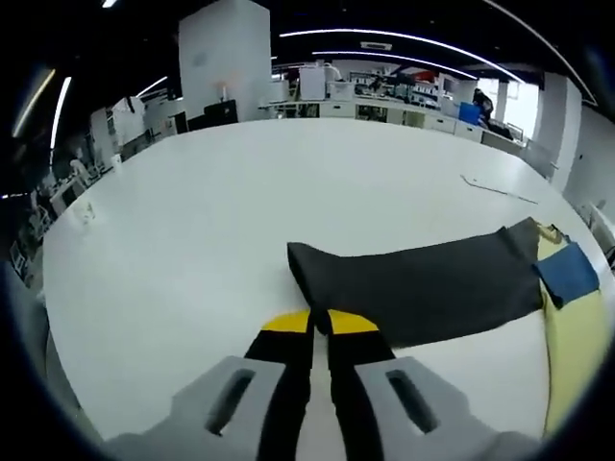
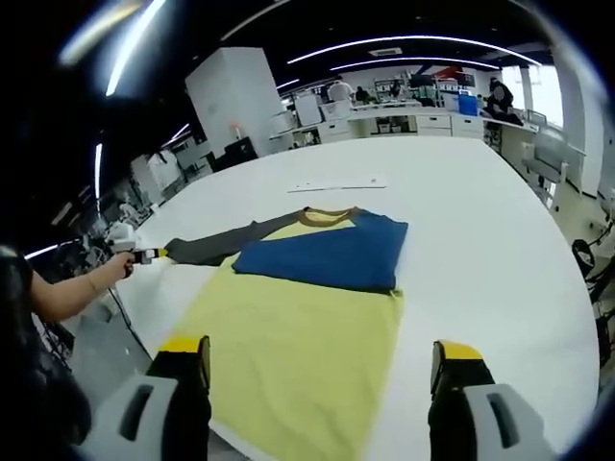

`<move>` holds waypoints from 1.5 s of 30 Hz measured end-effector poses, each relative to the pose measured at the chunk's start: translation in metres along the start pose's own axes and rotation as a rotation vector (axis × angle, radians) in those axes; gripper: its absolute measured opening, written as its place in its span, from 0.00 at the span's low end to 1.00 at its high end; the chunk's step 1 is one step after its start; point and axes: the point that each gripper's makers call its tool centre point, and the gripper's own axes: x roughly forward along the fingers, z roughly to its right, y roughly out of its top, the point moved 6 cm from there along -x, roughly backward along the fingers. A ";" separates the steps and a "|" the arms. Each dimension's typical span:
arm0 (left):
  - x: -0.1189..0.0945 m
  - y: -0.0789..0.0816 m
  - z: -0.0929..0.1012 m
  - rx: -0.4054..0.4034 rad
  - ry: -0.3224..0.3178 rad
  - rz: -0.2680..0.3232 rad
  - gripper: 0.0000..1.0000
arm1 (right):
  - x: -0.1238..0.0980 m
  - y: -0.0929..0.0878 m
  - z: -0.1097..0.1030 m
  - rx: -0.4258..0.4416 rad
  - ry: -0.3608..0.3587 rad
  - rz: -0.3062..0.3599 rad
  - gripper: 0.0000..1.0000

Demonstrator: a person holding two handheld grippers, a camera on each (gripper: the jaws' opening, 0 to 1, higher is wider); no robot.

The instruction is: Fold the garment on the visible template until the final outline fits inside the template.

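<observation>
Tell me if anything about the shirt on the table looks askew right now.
One dark grey sleeve is pulled out straight sideways from the yellow and blue shirt, its cuff at the left claw. The blue part lies folded over the chest. Nothing looks damaged.

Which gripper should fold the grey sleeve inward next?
Left. The left gripper sits shut at the grey sleeve cuff, while the right gripper hangs open over the shirt's yellow hem.
</observation>
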 end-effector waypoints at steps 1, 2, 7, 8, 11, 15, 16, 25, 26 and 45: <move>-0.001 0.001 0.002 0.000 -0.003 0.003 0.02 | 0.000 0.000 0.000 -0.002 0.002 -0.001 0.96; -0.002 0.002 0.002 0.001 -0.005 0.006 0.02 | 0.001 0.000 -0.001 -0.004 0.005 -0.001 0.96; -0.005 0.005 0.007 0.016 -0.011 0.012 0.02 | 0.000 0.000 -0.001 -0.020 0.021 -0.002 0.98; -0.005 0.005 0.008 0.020 -0.012 0.013 0.02 | 0.000 0.000 -0.001 -0.023 0.022 -0.001 0.98; -0.005 0.006 0.010 0.023 -0.013 0.011 0.02 | 0.000 0.000 -0.002 -0.027 0.032 0.007 0.99; -0.008 0.009 0.019 0.027 -0.027 0.017 0.02 | 0.000 -0.001 -0.003 -0.041 0.042 0.005 0.99; -0.009 0.010 0.022 0.033 -0.035 0.021 0.02 | 0.000 -0.001 -0.003 -0.048 0.043 0.005 0.99; -0.015 0.030 0.048 0.076 -0.084 0.063 0.02 | -0.003 0.001 -0.007 -0.117 0.069 0.023 1.00; -0.016 0.032 0.050 0.077 -0.090 0.067 0.01 | -0.004 0.002 -0.008 -0.125 0.074 0.027 1.00; -0.032 0.069 0.111 0.158 -0.216 0.132 0.02 | -0.004 -0.005 -0.020 -0.158 0.124 0.020 0.99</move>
